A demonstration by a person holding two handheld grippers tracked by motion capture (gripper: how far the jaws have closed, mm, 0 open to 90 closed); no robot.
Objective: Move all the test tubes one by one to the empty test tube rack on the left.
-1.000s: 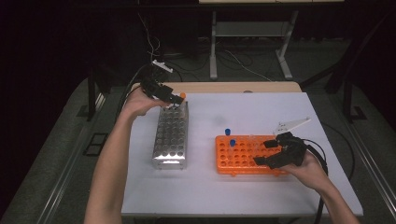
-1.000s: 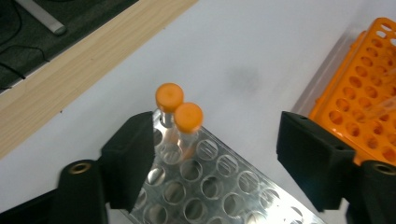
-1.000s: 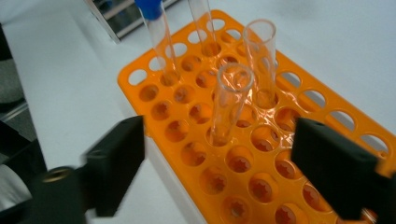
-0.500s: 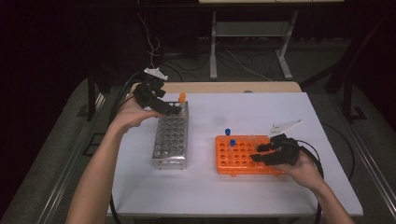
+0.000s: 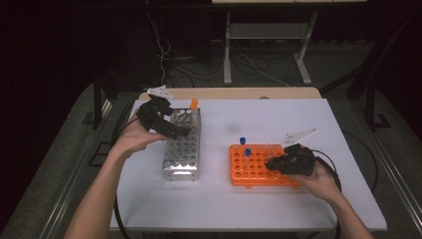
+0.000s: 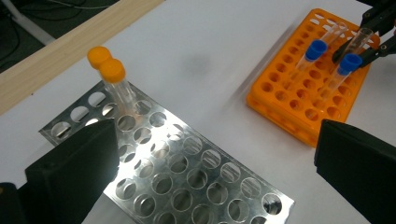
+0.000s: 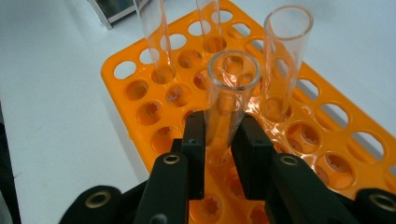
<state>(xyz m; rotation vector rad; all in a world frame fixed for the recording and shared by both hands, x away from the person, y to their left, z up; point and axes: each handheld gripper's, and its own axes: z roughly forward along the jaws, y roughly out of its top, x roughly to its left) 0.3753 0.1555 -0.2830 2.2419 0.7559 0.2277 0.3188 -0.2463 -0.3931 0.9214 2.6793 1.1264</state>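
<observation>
A metal rack holds two orange-capped tubes at its far end. My left gripper hovers over the rack's left side, its jaws having just been opening and now wide open with nothing between them. The orange rack holds two blue-capped tubes and two uncapped clear ones. My right gripper has just been closing and is shut on one clear uncapped tube, which stands in the orange rack. The left gripper view shows this gripper too.
A second uncapped tube stands just right of the gripped one. A wooden strip runs along the white table's far edge. Cables and a table frame lie on the dark floor beyond.
My left gripper has drawn back from the orange-capped tube, leftward and nearer the person, with its jaws opened. The right gripper's jaws have closed on the clear tube.
</observation>
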